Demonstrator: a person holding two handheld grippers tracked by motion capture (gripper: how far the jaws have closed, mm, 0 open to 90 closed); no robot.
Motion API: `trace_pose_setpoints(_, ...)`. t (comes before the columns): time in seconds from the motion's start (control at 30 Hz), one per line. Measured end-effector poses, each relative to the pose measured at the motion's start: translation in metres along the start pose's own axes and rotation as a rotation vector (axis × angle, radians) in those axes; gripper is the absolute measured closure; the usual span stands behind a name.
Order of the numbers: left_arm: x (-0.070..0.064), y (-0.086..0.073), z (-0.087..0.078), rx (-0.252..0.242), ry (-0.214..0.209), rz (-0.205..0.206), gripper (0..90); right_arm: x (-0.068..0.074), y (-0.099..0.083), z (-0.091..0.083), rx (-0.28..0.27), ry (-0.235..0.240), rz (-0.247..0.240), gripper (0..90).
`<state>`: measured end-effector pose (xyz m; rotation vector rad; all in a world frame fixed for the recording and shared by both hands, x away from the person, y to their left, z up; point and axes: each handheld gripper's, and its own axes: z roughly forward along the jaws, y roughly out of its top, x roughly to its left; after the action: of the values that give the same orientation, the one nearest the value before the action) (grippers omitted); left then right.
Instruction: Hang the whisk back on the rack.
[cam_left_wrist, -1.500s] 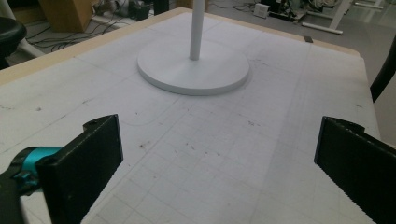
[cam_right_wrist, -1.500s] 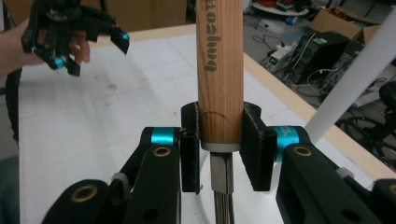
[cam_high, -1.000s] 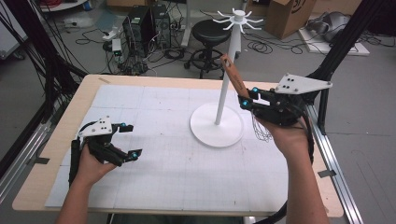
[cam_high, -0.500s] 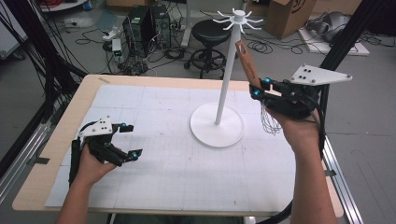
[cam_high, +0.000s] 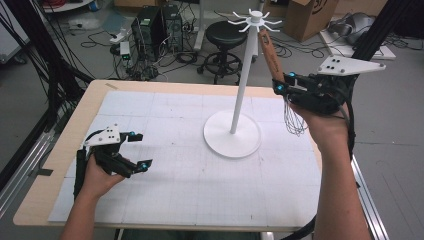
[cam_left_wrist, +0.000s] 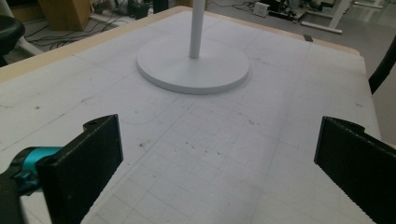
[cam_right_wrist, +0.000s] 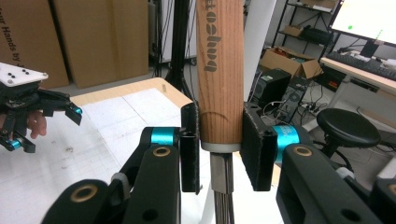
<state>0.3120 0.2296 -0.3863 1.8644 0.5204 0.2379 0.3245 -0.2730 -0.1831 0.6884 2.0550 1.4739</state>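
Fingers (cam_left_wrist: 84, 158) spread wide over table (cam_left_wrist: 210, 158); stand base (cam_left_wrist: 192, 65) ahead.

The left claw (cam_high: 134, 150) sits low at about eight o'clock in the high view, gripped by the left hand (cam_high: 97, 175) whose forearm enters from six o'clock. Its jaws stand wide apart with nothing between them and point toward two o'clock. The right claw (cam_high: 281, 82) is raised at about two o'clock, carried by the right hand (cam_high: 320, 117) on a forearm rising steeply from five o'clock. Its jaws are pressed against both sides of a wooden handle (cam_right_wrist: 219, 70), which stands nearly upright, pointing to twelve o'clock.
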Motion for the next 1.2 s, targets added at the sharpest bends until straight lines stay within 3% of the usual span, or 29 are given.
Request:
trace_pose_setpoints(0.5, 0.0, 0.0, -0.001, -0.003, 0.003, 0.001, 1.7, -0.005, 0.0, 0.012, 0.019, -0.016, 0.01, 71.3)
trace_pose_setpoints(1.2, 0.0, -0.001, 0.0, 0.002, 0.005, -0.003, 1.7, -0.012, -0.011, 0.028, 0.035, -0.015, 0.06, 70.7)
